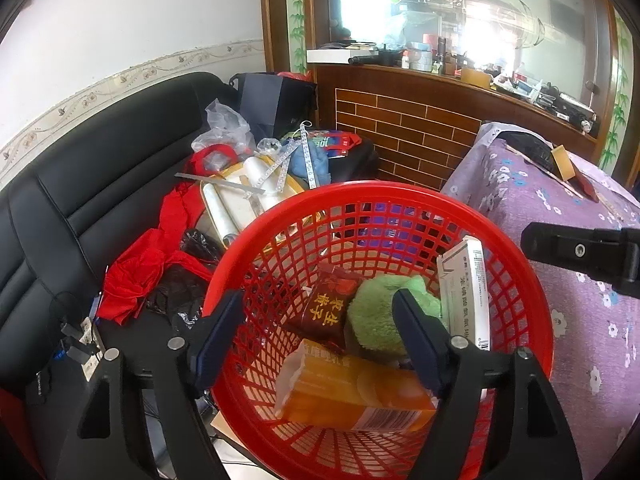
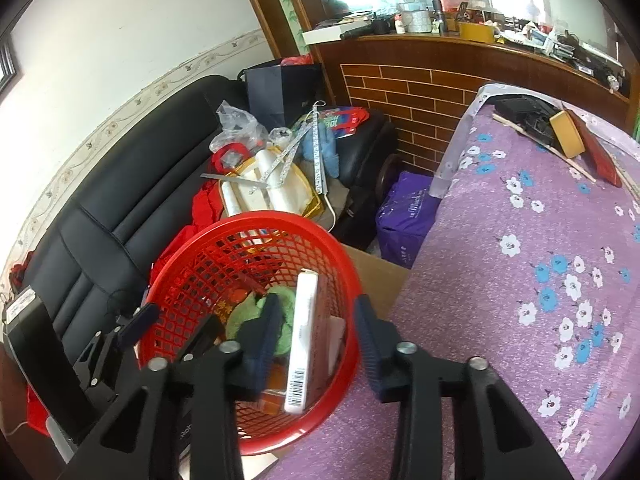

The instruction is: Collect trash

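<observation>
The red basket (image 1: 400, 200) sits between the black sofa (image 1: 100, 168) and the purple flowered cloth (image 2: 540, 280); its base is cut off in both views. Inside, the orange box (image 1: 360, 396) lies flat, long axis left to right, its right end hidden behind a finger. The white box (image 2: 302, 340) stands on end, leaning on the wall. The left gripper (image 1: 316, 332) straddles the near rim, jaws spread and empty. The right gripper (image 2: 316, 340) is likewise parted across the rim, grasping nothing

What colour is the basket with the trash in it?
Red, all over its mesh basket. It shows best in the left wrist view.
</observation>
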`<state>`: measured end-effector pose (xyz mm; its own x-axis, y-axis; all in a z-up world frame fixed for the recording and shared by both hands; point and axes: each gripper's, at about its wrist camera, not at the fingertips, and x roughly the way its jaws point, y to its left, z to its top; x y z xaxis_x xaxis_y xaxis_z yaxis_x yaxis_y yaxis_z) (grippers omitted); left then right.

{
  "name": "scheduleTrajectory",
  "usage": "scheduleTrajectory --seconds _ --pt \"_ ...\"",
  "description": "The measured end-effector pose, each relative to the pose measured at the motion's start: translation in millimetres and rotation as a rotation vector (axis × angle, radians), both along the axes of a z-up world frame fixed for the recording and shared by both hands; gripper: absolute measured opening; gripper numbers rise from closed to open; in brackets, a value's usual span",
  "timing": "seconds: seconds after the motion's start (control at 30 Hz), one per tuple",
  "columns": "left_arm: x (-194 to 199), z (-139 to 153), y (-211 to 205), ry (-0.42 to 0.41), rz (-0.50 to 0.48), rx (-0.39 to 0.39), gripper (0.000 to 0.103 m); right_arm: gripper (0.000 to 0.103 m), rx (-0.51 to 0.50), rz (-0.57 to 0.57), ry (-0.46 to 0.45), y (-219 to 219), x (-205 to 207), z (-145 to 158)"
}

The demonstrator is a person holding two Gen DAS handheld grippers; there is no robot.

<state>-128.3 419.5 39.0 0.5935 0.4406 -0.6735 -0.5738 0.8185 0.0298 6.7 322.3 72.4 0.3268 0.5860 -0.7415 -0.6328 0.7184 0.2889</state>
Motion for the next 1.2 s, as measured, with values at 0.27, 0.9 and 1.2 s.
scheduleTrajectory --seconds 0.27,0.9,1.2 --pt "0.9 4.7 -4.9 -0.019 -0.004 0.033 0.089 0.071 0.0 -0.035 -0.014 -5.2 3.8 0.4" --pt "-5.2 9.2 -6.2 -0.004 0.075 0.102 0.096 0.094 0.023 -0.086 -0.016 -16.9 9.3 4.9" --pt "-13.9 9.3 4.2 0.002 0.131 0.1 0.097 0.103 -0.002 -0.11 -0.051 -16.8 6.3 4.7"
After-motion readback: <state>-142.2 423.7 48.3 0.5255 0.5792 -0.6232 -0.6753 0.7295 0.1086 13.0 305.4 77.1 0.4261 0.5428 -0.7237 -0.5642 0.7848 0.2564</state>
